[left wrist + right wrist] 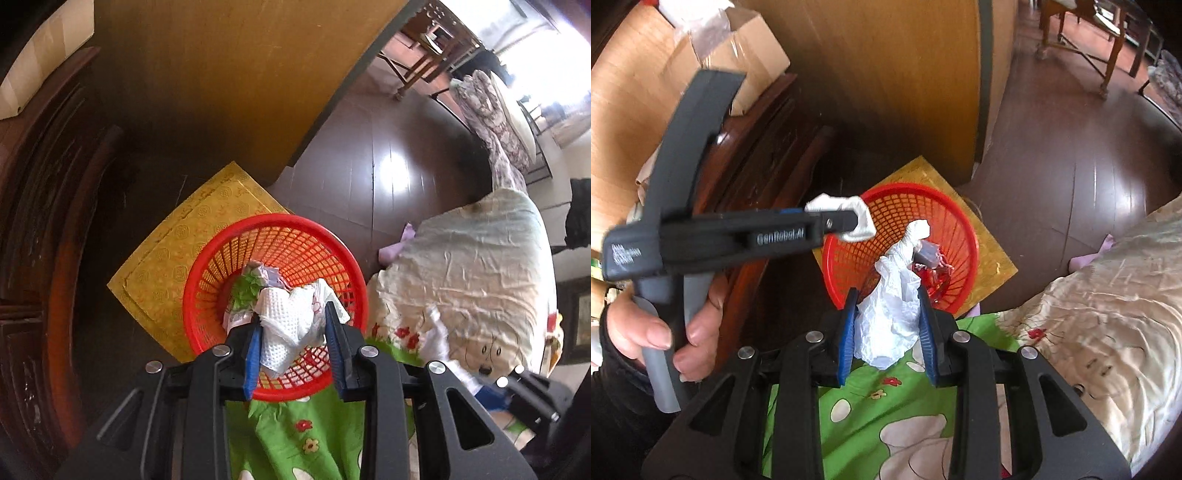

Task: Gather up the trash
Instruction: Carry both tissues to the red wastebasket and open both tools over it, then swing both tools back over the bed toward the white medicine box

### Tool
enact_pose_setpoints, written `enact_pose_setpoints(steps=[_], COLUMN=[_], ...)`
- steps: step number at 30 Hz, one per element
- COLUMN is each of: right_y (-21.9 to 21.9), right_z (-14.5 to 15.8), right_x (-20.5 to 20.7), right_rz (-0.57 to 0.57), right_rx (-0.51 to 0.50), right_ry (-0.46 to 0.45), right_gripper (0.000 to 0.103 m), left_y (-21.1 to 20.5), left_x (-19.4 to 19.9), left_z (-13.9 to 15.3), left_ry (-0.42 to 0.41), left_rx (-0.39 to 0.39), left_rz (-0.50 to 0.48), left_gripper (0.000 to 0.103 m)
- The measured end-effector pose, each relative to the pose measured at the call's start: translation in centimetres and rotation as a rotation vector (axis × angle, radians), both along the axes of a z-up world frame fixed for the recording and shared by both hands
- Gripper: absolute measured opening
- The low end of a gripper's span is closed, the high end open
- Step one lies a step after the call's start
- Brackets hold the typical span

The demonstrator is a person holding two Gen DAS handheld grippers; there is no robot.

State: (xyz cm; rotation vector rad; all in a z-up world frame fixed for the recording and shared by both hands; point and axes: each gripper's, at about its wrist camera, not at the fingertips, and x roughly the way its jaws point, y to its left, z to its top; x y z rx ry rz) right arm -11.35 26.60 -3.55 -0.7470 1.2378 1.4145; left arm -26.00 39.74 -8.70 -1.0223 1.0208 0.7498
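On the left, the person's hand (pixel 657 332) is gripping the left tongs (pixel 293 321), which are clenching a wad of paper towel (pixel 284 328). The towel is dangling between the blue pads, hanging over the red basket (pixel 207 266) near its 6 o'clock rim. Inside the basket, at about 11 o'clock from the wad, more scraps (pixel 255 284) are lying.

To the right, the right tongs (pixel 888 308) are squeezing a crumpled white plastic bag (pixel 892 317). Its twisted tail is sticking out past the tips toward 12 o'clock, reaching over the basket's near rim, while its bulk is hanging above the green bedspread (pixel 886 413).

Both pieces are looking feather-light, soft and crushable, so a pinch through the bunched middle is probably holding best. The bag is likely slippery and may be sliding free; the towel could tear if pulled.
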Motion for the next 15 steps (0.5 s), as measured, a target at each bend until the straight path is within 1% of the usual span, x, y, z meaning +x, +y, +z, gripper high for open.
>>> enact_pose_setpoints(steps=[2,3,4,5,6,10,15], right_y=[0.6,0.7,0.9,1.0,1.0,1.0,0.7], right_z=[-0.4,-0.5,-0.8,-1.0,-1.1,-1.1,-1.1], right_x=[-0.2,-0.2,-0.2,-0.2,0.0,0.5,0.9], right_rz=[-0.004,-0.006,-0.009,-0.012,-0.019,-0.036,-0.057], right_rx=[-0.005,-0.009,-0.008,-0.01,-0.015,-0.01,0.001], right_ry=[-0.017,-0.025,-0.032,-0.031,-0.021,0.022,0.033], right_gripper=[0.035,0.037,0.042,0.048,0.049,0.05,0.051], left_y=[0.5,0.8,1.0,1.3,1.5,1.7,1.4], left_x=[0.1,0.2,0.2,0.2,0.1,0.0,-0.3], left_z=[-0.2,-0.4,-0.5,-0.6,-0.6,-0.9,-0.8], left_ry=[-0.002,-0.006,-0.007,-0.004,0.004,0.01,0.015], left_rx=[-0.007,-0.013,-0.017,-0.014,-0.005,-0.02,-0.027], left_rz=[0.015,0.025,0.034,0.049,0.069,0.09,0.105], left_gripper=[0.035,0.044,0.053,0.057,0.06,0.061,0.061])
